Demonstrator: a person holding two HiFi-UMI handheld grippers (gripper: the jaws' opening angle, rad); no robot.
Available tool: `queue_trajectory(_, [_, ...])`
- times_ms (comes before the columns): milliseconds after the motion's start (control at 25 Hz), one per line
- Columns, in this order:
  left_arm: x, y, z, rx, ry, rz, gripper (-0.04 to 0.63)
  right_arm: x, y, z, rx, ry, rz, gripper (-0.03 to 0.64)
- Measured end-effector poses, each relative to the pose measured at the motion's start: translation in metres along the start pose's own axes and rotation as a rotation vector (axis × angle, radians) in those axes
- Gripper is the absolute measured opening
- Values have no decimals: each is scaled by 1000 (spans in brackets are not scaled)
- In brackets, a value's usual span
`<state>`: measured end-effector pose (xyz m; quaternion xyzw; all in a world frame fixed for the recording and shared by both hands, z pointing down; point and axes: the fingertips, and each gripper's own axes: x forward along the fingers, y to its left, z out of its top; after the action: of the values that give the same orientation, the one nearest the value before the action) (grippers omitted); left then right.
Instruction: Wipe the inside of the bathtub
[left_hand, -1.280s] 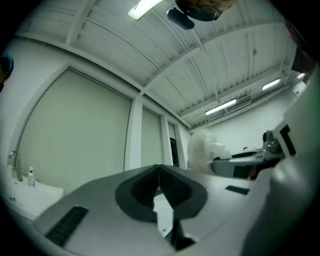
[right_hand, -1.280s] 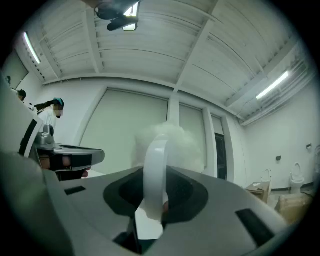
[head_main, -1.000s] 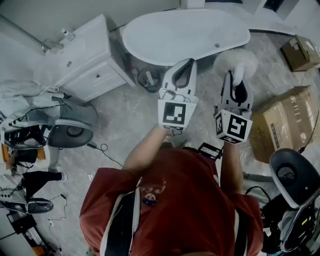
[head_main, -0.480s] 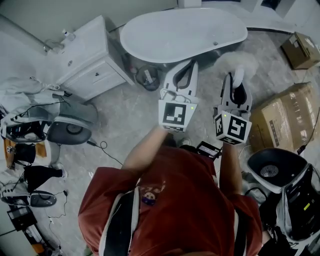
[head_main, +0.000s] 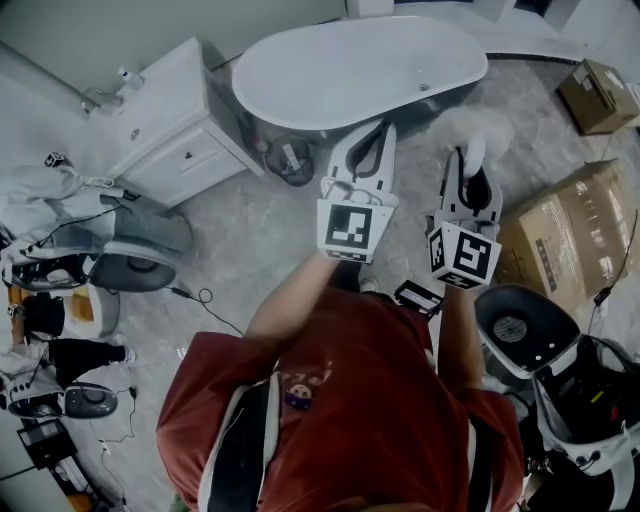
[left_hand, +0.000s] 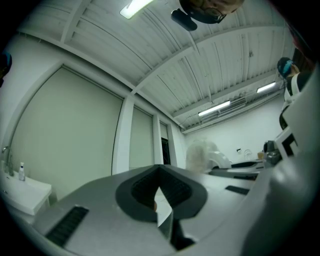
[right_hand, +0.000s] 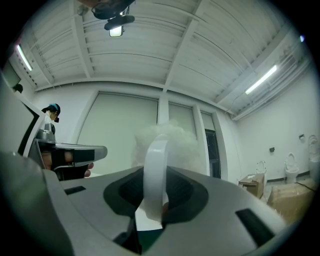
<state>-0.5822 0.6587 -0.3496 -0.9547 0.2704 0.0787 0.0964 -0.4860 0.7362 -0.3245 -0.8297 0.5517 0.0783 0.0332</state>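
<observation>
the bathtub (head_main: 350, 70) has slid left in view, wiping seemingly not begun, right gripper (head_main: 470, 165) clamped on a fluffy duster (head_main: 462, 122), left gripper (head_main: 377, 132) closed empty.

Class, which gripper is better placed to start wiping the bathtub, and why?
Right. The right gripper is shut on the fluffy duster, near the bathtub; the left gripper is shut on nothing.

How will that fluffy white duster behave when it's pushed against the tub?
The fluffy white duster head looks soft, so it probably squashes and feels light. Its flat white handle, clamped in the right gripper, seems stiff enough to push with.
</observation>
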Motion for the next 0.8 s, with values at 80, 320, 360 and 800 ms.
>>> queue_trajectory(80, [7,-1,0,-11,-10,1,15,5,-4,-3,-1,-1,-3,97])
queue_trajectory(320, [36,9,-13,-6,-30,-8,15,33,-11,-8,-12,-31,2,96])
queue_trajectory(360, [43,14,-14,-22,-38,-3,15,41,-11,-9,-15,-36,2,97])
queue_trajectory(800, [156,66,-56,-15,-16,-9,15,167,-37,-42,11,14,22,97])
